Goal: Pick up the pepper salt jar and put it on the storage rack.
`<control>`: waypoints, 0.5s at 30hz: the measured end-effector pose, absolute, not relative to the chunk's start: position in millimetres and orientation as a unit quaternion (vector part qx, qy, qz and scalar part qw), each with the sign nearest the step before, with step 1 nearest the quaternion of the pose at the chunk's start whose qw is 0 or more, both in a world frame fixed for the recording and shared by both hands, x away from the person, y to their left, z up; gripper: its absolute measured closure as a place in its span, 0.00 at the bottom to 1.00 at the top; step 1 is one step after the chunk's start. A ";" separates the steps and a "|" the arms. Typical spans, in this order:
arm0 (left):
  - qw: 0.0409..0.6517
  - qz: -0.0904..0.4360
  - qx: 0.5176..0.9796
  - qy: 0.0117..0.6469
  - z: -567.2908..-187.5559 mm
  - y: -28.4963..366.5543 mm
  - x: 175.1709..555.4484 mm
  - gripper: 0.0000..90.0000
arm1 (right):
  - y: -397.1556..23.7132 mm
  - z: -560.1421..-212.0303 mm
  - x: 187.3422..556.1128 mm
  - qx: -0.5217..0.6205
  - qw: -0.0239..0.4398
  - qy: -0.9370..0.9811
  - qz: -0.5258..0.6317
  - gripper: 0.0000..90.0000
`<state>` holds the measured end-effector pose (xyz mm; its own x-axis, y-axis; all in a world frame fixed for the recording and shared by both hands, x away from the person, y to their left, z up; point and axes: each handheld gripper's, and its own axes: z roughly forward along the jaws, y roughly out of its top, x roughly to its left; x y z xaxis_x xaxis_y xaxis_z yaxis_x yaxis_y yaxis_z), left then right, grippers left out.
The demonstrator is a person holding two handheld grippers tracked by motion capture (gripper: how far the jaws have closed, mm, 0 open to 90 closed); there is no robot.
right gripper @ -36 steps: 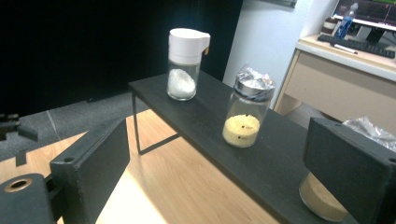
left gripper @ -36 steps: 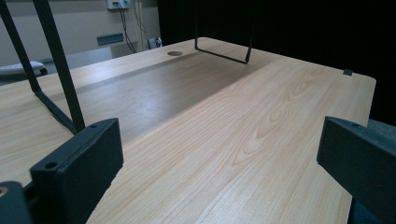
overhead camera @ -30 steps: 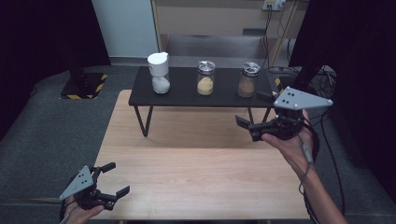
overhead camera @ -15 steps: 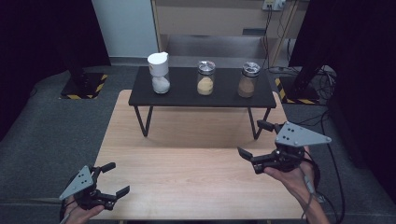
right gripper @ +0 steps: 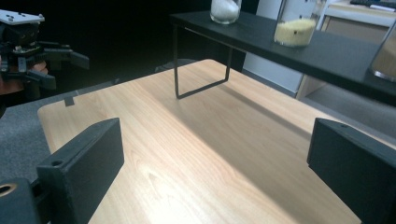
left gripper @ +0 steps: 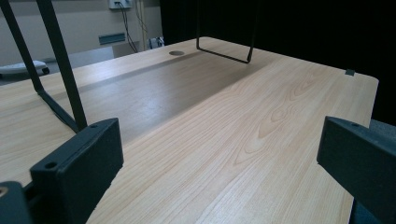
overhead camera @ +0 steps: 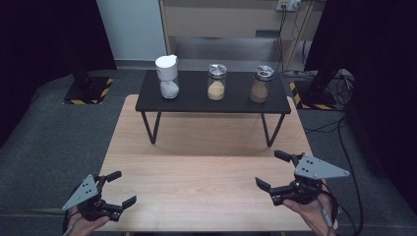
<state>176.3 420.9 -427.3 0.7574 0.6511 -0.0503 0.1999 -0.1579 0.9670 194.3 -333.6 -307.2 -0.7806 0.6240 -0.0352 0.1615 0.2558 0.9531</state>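
a: both tools empty. the right gripper (overhead camera: pixel 276 173) has just been opening its jaws, nothing between them, and the left gripper (overhead camera: pixel 119 189) is spread wide too.

b: the jars sit far ahead on the black shelf (overhead camera: pixel 196 101). the brown-filled jar (overhead camera: pixel 260 84) lies nearest the right gripper, standing upright. bare wooden table (overhead camera: pixel 206 167), dark room.

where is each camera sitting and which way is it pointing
High view: above the person's side, looking forward and down on the wooden table; both hands show, with the left tongs and right tongs.
Left gripper view: rides the left tongs, low, facing across the table to the black shelf's legs.
Right gripper view: rides the right tongs, facing the black shelf and jars.
Shared: the right gripper view also catches the left tongs far off.
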 end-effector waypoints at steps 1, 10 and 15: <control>0.581 0.194 0.735 0.290 -427.5 420.8 176.4 0.00 | -334.8 -309.6 193.2 0.260 0.208 0.764 0.553 0.05; 0.581 0.196 0.734 0.291 -427.4 419.9 176.2 0.00 | -342.8 -329.6 187.7 0.276 0.193 0.760 0.556 0.06; 0.581 0.196 0.734 0.292 -427.4 420.1 176.3 0.00 | -345.6 -341.7 180.5 0.281 0.193 0.761 0.553 0.06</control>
<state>176.3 420.1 -427.4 0.7518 0.6574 -0.0515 0.2013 -0.1544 0.9673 180.5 -345.6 -341.7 -0.7675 0.6408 0.0182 0.2153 0.2310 0.9489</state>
